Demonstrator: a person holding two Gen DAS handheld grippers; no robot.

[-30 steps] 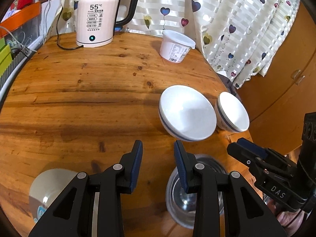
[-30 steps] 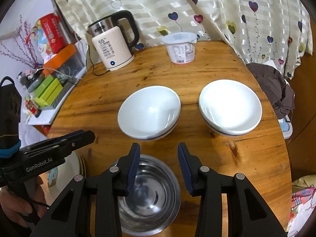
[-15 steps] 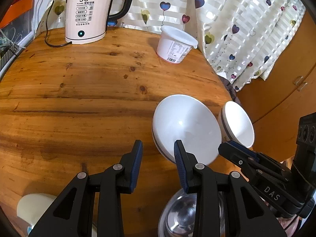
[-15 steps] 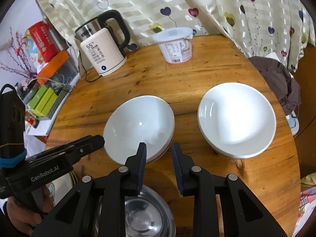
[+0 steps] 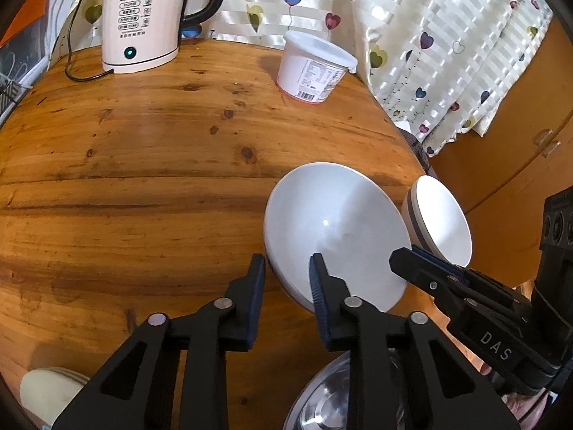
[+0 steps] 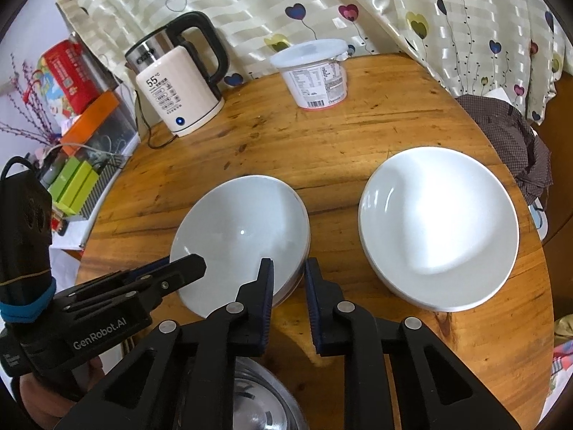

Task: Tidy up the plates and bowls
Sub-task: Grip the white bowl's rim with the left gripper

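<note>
A white bowl (image 5: 336, 229) (image 6: 240, 233) sits mid-table. My left gripper (image 5: 286, 274) straddles its near-left rim, one finger inside and one outside, jaws closing, pads not seen pressing. In the right wrist view the left gripper (image 6: 193, 265) pokes in at that rim. My right gripper (image 6: 288, 279) straddles the near-right rim with a narrow gap, jaws closing; its tip (image 5: 404, 256) shows in the left wrist view. A second white bowl (image 6: 438, 229) (image 5: 440, 222) stands to the right. A steel bowl (image 6: 258, 401) (image 5: 343, 401) lies under the grippers.
On the round wooden table (image 5: 143, 179), a kettle (image 5: 139, 18) (image 6: 179, 93) and a lidded white tub (image 5: 315, 68) (image 6: 315, 75) stand at the back by the curtain. Cream plates (image 5: 46, 390) lie near left. A checked cloth (image 6: 508, 136) hangs off the right edge.
Both grippers have moved forward and down from over the steel bowl to the middle white bowl's rim. Both pairs of jaws have narrowed, the right more than the left.
</note>
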